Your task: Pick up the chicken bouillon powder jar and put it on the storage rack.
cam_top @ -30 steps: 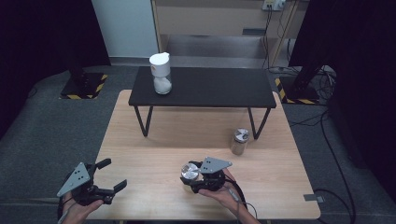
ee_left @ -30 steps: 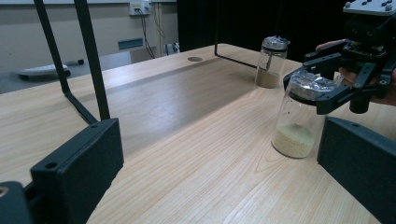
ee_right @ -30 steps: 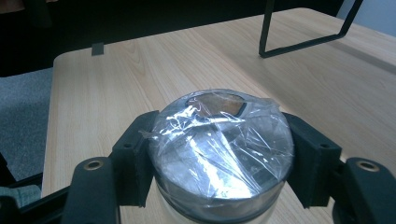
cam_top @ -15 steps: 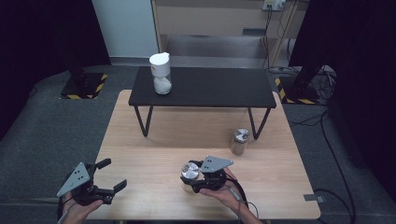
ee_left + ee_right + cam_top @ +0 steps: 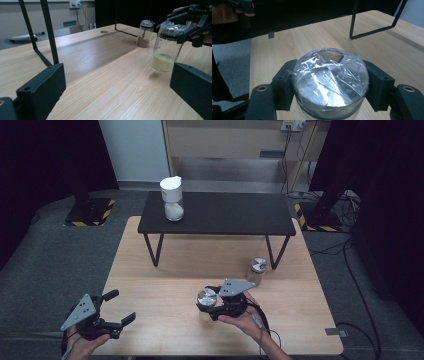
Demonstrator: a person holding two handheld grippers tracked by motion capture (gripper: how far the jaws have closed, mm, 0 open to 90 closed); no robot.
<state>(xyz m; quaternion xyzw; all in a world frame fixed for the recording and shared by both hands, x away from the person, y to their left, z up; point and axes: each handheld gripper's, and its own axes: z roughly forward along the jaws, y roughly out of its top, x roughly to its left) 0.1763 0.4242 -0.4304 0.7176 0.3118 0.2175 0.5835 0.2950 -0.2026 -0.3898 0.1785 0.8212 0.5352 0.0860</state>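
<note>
A pale wooden table [image 5: 165, 270] stood on grey carpet, with dark curtains to either side and a light wall with a wooden cabinet beyond. Across its far half sat a low black stand [image 5: 220, 212] on thin metal legs.

The right gripper [image 5: 209, 305] was held near the front edge, right of centre, pointing left across the table with the person's hand cupped beneath it. Its jaws were clamped on the neck of a jar [image 5: 206, 298] — the pads pressing each side just under the film-wrapped lid. In the left gripper view that jar [image 5: 166, 50] hung clear of the wood, slightly tilted, with pale grains filling its bottom. The left gripper [image 5: 120, 309] was at the front left corner, angled toward the right, jaws spread wide with nothing between them.

There were three containers: the held jar, a second jar [image 5: 257, 271] with darker powder standing by the stand's right leg — well apart from the first — and a white-capped dispenser [image 5: 172, 198] on top of the stand, toward its left end. There were two grippers, one in each hand.
</note>
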